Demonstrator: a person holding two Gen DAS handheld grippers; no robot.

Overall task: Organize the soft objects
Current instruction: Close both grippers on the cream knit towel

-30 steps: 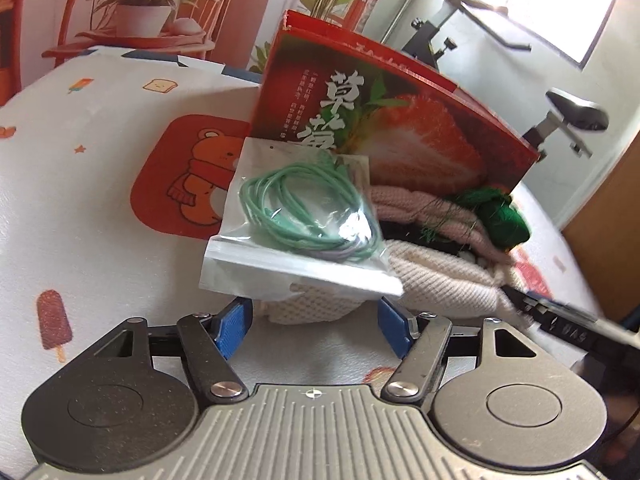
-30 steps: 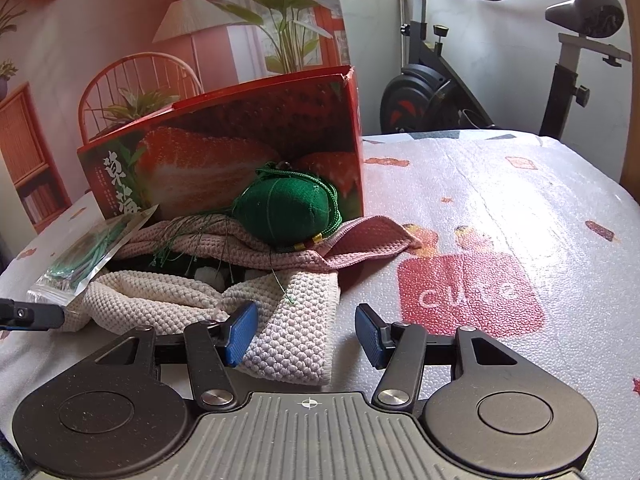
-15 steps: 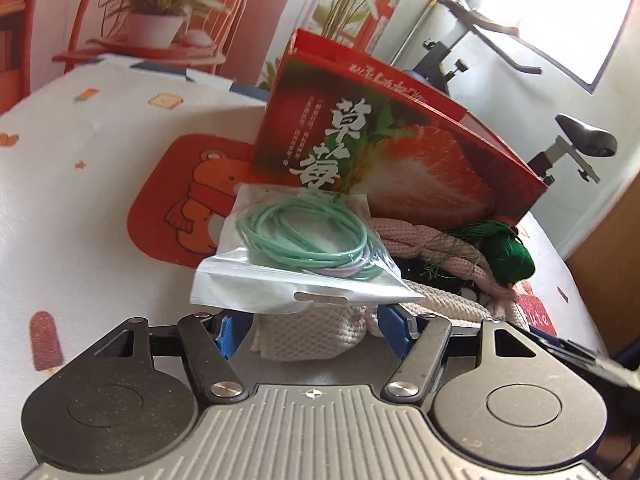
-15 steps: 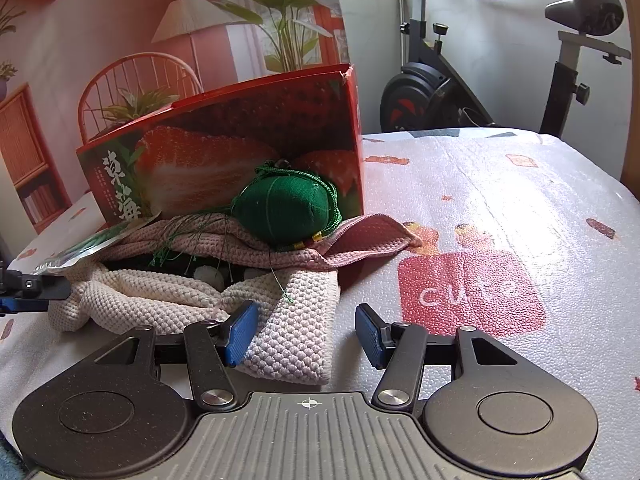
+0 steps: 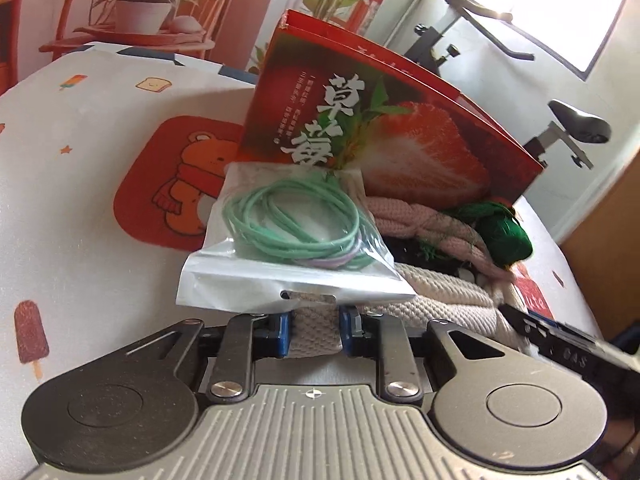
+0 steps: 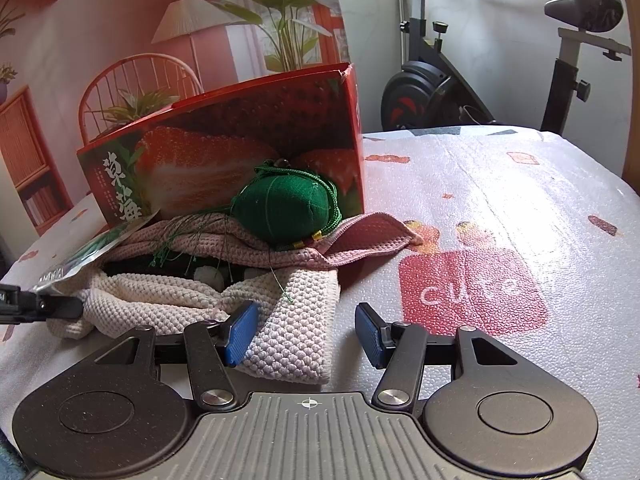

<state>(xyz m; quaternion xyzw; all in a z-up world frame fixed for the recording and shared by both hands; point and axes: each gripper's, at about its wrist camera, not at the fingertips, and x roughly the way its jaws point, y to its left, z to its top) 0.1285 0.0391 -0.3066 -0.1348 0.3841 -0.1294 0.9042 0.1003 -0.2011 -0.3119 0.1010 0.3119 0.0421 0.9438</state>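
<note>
Bag (image 5: 256, 280) holds green cords (image 5: 296, 220).

Left gripper (image 5: 313, 330): jaws have just been closing; the blue pads now press both sides of a fold of the cream cloth (image 5: 440, 296).
Bag (image 5: 288, 256): clear plastic, holding coiled green cords (image 5: 296, 220); it lies on the cream cloth, its near edge over the fingertips.
Pink cloth (image 5: 424, 224): piled behind the cream cloth, against the box.
Green pouch (image 5: 504, 232): sits on the pink cloth, at the pile's right end.
Box (image 5: 380, 128): red, strawberry print, standing behind the pile.
Table (image 5: 80, 240): white cover with a bear patch (image 5: 176, 184), left of the bag.
Right gripper (image 5: 560, 340): a dark finger reaches in at the right edge, near the cream cloth; its jaws cannot be judged here.
</note>
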